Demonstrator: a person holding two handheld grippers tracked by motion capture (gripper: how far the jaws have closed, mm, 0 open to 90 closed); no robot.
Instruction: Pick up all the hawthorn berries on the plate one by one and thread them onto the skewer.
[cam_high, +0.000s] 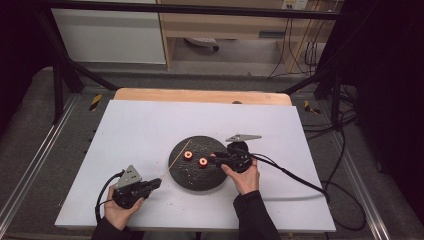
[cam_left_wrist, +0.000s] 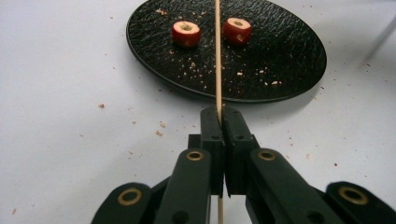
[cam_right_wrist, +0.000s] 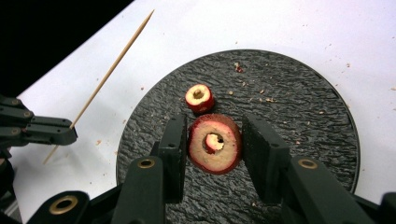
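A black round plate (cam_high: 197, 177) lies mid-table with two red fruit pieces (cam_high: 188, 155) (cam_high: 203, 162) on it. My right gripper (cam_high: 214, 157) reaches over the plate from the right. It is shut on a third red fruit slice (cam_right_wrist: 215, 142) with a hollow core, held just above the plate (cam_right_wrist: 303, 102). One loose piece (cam_right_wrist: 200, 98) lies beyond that slice. My left gripper (cam_high: 156, 183) sits left of the plate and is shut on a thin wooden skewer (cam_left_wrist: 217, 56). The skewer (cam_high: 177, 157) points up and right over the plate's left edge.
A white board (cam_high: 135, 125) covers the table, with crumbs around the plate (cam_left_wrist: 280, 70). Cables (cam_high: 300, 180) trail from both grippers. Black frame bars (cam_high: 65, 65) stand at the back and sides.
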